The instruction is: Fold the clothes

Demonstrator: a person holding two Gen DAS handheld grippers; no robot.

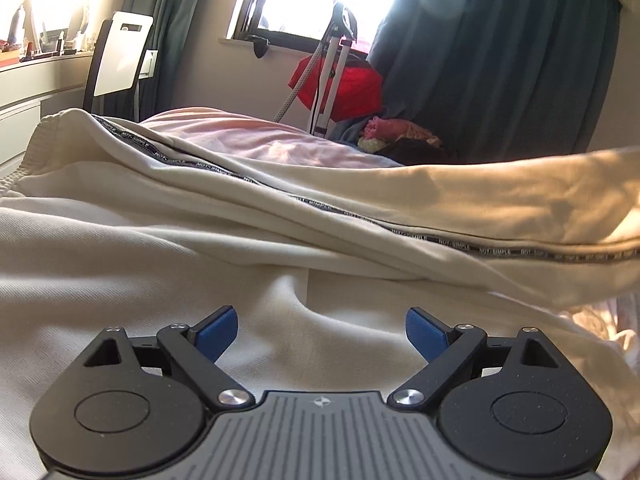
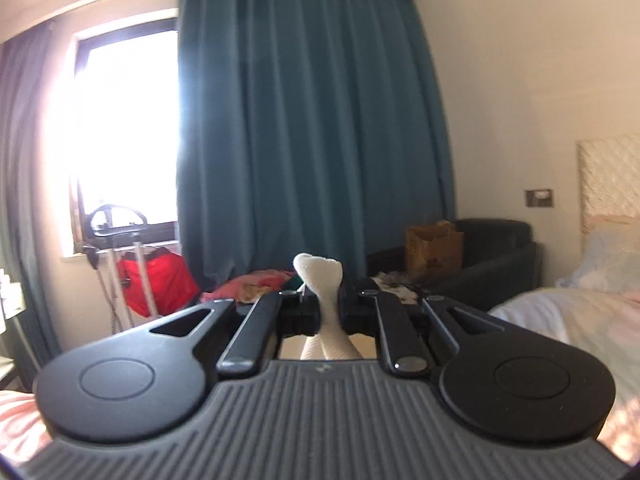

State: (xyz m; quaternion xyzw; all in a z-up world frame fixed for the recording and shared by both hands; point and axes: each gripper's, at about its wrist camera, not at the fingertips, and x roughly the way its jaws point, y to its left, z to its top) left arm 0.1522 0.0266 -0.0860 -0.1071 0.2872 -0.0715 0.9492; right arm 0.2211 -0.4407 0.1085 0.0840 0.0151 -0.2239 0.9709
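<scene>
Cream fabric fills the left wrist view: the garment (image 1: 280, 216) lies spread over a bed with a pink sheet (image 1: 248, 136), its elastic waistband at the far left and a dark printed tape running diagonally toward the right edge; the left gripper (image 1: 322, 334) sits low over the cloth with its blue pads (image 1: 218, 332) spread wide apart and nothing between them; behind, a white chair (image 1: 120, 56) stands at the left, then a window, a red bag (image 1: 344, 84) and a teal curtain (image 1: 500, 60); in the right wrist view the right gripper (image 2: 328, 308) is raised and clamped on a bunched fold of the cream garment (image 2: 320, 276), which pokes up between its fingers.
</scene>
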